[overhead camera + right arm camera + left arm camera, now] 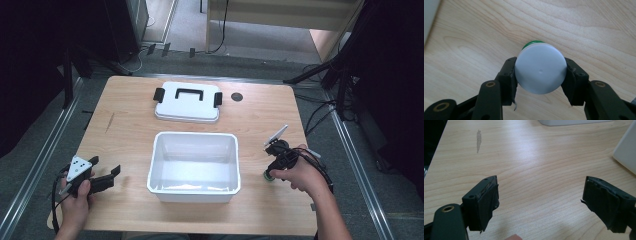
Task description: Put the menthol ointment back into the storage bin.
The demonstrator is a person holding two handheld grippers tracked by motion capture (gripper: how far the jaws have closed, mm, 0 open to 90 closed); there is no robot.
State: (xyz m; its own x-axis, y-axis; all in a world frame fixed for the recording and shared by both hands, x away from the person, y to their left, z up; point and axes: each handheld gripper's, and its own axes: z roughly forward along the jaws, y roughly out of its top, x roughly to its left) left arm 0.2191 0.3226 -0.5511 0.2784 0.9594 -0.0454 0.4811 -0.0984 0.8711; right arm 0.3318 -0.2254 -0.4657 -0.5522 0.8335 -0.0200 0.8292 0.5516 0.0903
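Right gripper (540, 75) clamps white-capped bottle (540, 71), prob. green-bodied, on table (125, 115) right of bin (194, 187); left gripper (106, 175) w/ 2 jaws spread, empty.

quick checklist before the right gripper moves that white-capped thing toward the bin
1. Grip on the white-capped container: right gripper has a finger pressed to each side of the cap. Ok.
2. Lifted off the wooden table: the container looks low against it. Cannot tell.
3. White bin open and empty: no lid on it, nothing inside. Ok.
4. Lid out of the way: it lies flat behind the bin, apart from it. Ok.
5. Left gripper clear of the path: open, holding nothing, left of the bin. Ok.
6. Cap tight on the container: cannot tell.
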